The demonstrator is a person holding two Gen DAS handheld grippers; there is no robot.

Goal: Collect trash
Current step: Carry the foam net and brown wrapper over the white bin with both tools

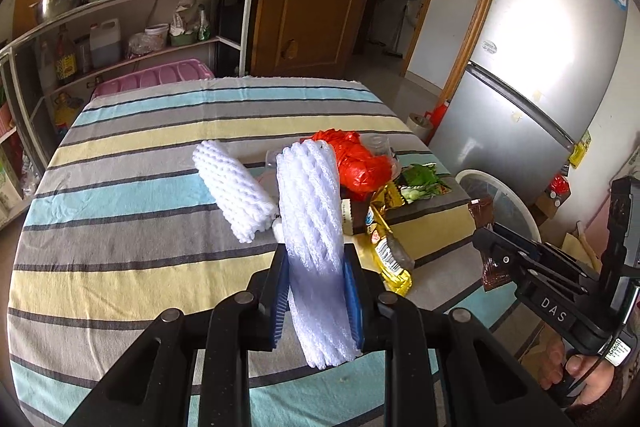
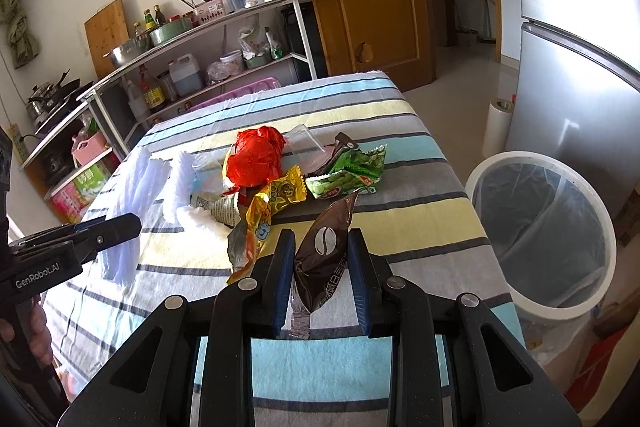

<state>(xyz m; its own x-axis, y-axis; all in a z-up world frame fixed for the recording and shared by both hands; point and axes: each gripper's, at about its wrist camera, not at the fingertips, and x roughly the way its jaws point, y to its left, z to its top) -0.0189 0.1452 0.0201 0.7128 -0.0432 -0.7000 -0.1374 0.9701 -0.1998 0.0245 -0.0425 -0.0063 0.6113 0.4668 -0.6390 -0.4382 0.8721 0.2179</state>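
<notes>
My left gripper (image 1: 316, 291) has its jaws pressed against a white foam mesh fruit sleeve (image 1: 312, 215), which stands upright between the blue pads above the striped cloth-covered tabletop (image 1: 140, 187). A second white foam mesh sleeve (image 1: 232, 187) lies tilted on the cloth just left of and beyond it.

My right gripper (image 2: 322, 283) has its jaws narrowed on a brown foil coffee sachet (image 2: 324, 259) with a white bean mark, its pointed top sticking up past the fingertips.

The rest of the trash sits in a heap toward the far right of the tabletop: a crumpled red plastic bag (image 2: 256, 159), a green snack wrapper (image 2: 348, 173) to its right, a yellow-gold foil wrapper (image 2: 276, 199) nearer to me, and a clear plastic piece (image 2: 302, 137) behind the red bag. From the left wrist view a yellow packet with a barcode (image 1: 390, 259) lies just right of the sleeve I hold.

A round white bin lined with a clear bag (image 2: 540, 227) stands on the floor off the right edge of the tabletop, beside the silver refrigerator (image 2: 580, 67).
</notes>
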